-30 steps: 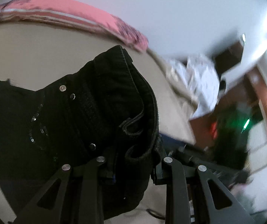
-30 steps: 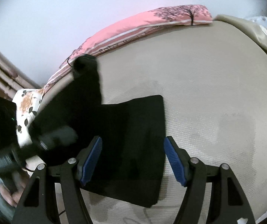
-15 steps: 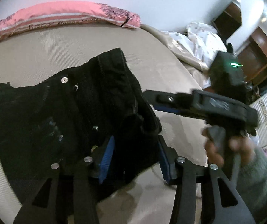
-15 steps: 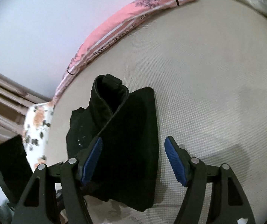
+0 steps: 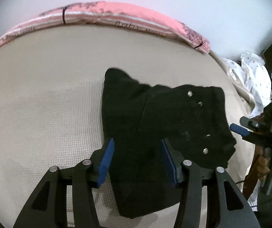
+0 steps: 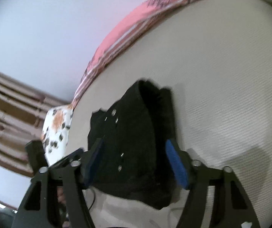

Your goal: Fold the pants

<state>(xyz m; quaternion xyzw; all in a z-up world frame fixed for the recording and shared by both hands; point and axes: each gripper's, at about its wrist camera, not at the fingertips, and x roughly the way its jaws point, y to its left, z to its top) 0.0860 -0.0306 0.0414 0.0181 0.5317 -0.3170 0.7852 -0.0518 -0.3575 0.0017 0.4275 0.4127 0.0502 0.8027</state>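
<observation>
With both the left gripper and right gripper spread wide, holding nothing, over the folded black pants, gently pressing the layers flat seems wisest.

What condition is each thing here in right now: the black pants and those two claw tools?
Black pants: folded into a compact stack, lying on the beige bed.
Left gripper: open, holding nothing, pants between its fingers.
Right gripper: open, holding nothing, above the pants.
</observation>
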